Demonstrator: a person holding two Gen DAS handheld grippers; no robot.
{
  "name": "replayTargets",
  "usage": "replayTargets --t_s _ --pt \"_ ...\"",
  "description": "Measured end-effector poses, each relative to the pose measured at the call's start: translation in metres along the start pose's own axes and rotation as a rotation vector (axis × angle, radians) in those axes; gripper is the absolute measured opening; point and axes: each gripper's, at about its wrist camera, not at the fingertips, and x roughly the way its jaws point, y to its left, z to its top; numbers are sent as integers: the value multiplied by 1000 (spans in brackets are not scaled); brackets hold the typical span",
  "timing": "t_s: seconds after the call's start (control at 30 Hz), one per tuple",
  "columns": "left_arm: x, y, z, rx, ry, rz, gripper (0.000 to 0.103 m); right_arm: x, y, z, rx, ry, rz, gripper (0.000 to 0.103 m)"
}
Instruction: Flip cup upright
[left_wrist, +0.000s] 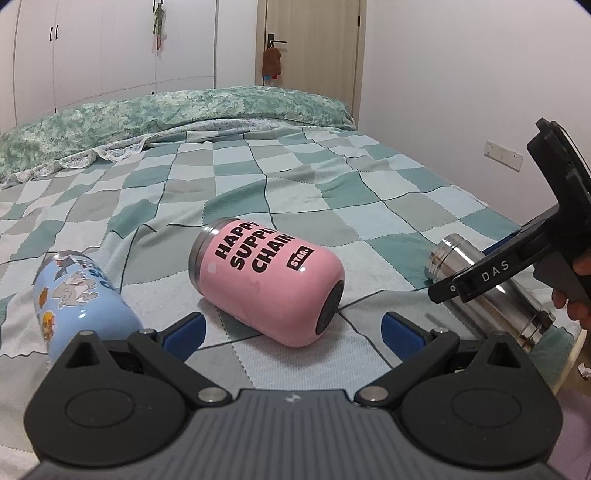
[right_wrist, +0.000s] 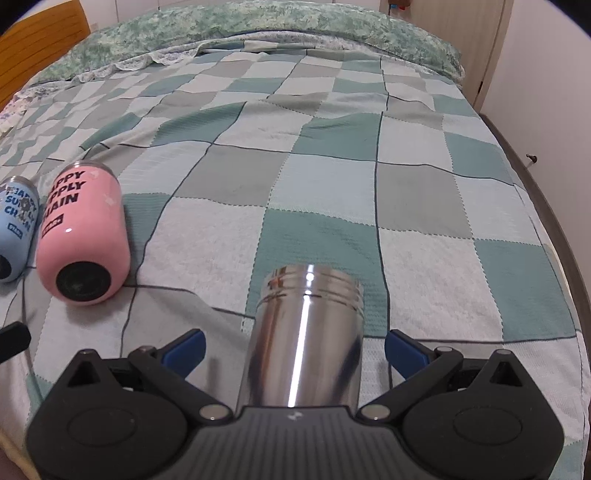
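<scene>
Shiny steel cylindrical cup (right_wrist: 306, 332) lying sideways, bottom centre: rigid, slick; grab mid-body. Right gripper (right_wrist: 295, 350) spread wide around it, left gripper (left_wrist: 291, 332) spread too.

Right gripper (right_wrist: 294, 349) spread wide, blue fingertips (right_wrist: 186, 347) on either side of the steel cup (right_wrist: 306, 332) — neither pad touching it. Steel cup lies on its side on the checkered blanket (right_wrist: 332, 184), threaded end pointing away from the camera. Pink cup (right_wrist: 83, 232) on its side at left, dark base toward the camera, "SUPPLY CHAIN" lettering partly readable. Blue cup (right_wrist: 14, 225) just beside it at the frame edge — also lying down. Green pillow (right_wrist: 258, 22) along the far end of the bed.
</scene>
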Motion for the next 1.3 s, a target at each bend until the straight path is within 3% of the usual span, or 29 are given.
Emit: replayTargets --t_s 0.1,0.23,0.33,0.43,0.6,0.77,1.0,1.17,1.3 --pt "2 0 1 1 -1 -1 103 3 -1 4 -3 -5 19 101" --pt "5 0 2 -1 0 2 103 8 -1 10 -8 9 25 86" --pt "6 -1 3 -5 -6 1 103 12 -4 13 -5 32 23 65" --pt "5 -2 5 -7 -12 -2 103 8 -14 11 26 27 77 64" --pt "1 -5 6 -6 -19 1 103 -13 -21 1 45 -60 115 63" --pt "-9 -7 7 -14 -36 5 103 -49 -24 -14 40 -228 159 63" --pt "-22 -15 12 -23 -65 12 103 -89 -26 -36 4 -518 121 62" --pt "-24 -22 17 -33 -83 14 103 -94 -36 -39 -15 -714 45 62" --pt "-20 -28 21 -47 -94 19 103 -84 -49 -41 9 -829 39 62"
